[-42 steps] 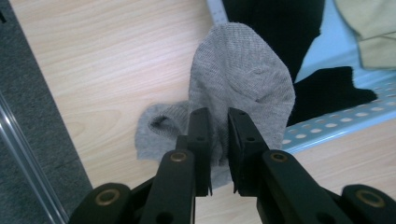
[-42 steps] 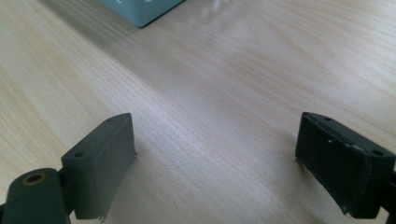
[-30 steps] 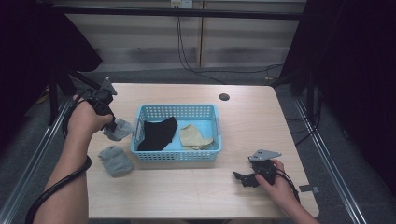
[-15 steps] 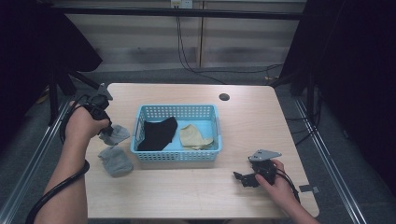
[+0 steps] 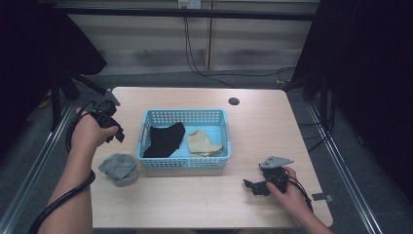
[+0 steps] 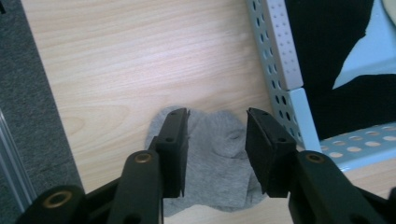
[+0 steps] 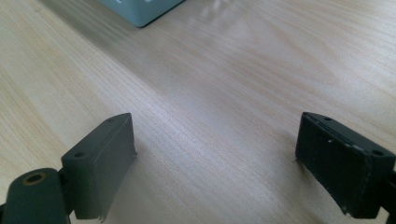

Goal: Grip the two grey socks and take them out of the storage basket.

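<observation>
The left tool (image 5: 118,136) hangs above the left part of the bench (image 5: 272,122), raised a little over it. Its jaws have just been opening and now stand partly apart with nothing between them. In the left gripper view the grey sock (image 6: 219,158) lies flat on the wood below the left tool (image 6: 216,140), free of both pads. From the high view this grey sock (image 5: 118,168) rests just beside the front left corner of the blue basket (image 5: 184,164), close to its wall but outside it. Inside the basket lie a black cloth (image 5: 163,139) and a beige sock (image 5: 202,143).

The right tool (image 5: 253,186) rests low near the front right of the bench, jaws wide and empty, only bare wood between them in the right gripper view.

I think the risks here are small but real. If the grey sock should be picked again, the jaws stand rather narrow for such a bunched piece, so they may pinch only a fold and the sock could slip out while lifted. The basket wall is near, so a descent a little to that side could knock the wall and push the basket. The sock also lies not far from the front of the bench, and a dragging move could pull it toward the edge.
</observation>
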`<action>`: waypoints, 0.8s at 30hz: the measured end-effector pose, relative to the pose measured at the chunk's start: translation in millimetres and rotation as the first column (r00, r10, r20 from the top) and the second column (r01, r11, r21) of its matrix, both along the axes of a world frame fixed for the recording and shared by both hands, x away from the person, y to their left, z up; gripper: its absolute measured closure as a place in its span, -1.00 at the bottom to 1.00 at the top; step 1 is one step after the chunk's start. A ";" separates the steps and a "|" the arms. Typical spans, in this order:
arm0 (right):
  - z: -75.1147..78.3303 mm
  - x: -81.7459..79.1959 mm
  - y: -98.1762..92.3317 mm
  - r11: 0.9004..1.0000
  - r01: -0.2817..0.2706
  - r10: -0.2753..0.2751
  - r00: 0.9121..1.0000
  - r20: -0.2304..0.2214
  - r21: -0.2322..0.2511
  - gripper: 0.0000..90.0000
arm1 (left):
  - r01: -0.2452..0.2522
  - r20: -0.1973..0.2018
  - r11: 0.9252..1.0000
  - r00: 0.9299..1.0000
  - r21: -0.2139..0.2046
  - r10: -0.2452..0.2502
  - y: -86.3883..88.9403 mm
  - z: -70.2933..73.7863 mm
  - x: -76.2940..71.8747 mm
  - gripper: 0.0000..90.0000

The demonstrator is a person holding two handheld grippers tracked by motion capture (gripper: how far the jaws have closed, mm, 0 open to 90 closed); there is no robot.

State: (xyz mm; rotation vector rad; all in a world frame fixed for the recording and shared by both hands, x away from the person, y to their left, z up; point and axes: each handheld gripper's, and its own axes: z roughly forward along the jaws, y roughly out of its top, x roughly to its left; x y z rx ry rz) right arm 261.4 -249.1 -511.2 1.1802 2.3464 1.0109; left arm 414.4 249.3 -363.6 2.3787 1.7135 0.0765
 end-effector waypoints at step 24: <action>0.0 -0.2 0.2 1.000 0.002 -0.002 1.000 -0.003 -0.001 -0.75 | 0.184 0.053 0.981 0.982 -0.054 -0.181 -25.0 -18.5 -43.3 -0.13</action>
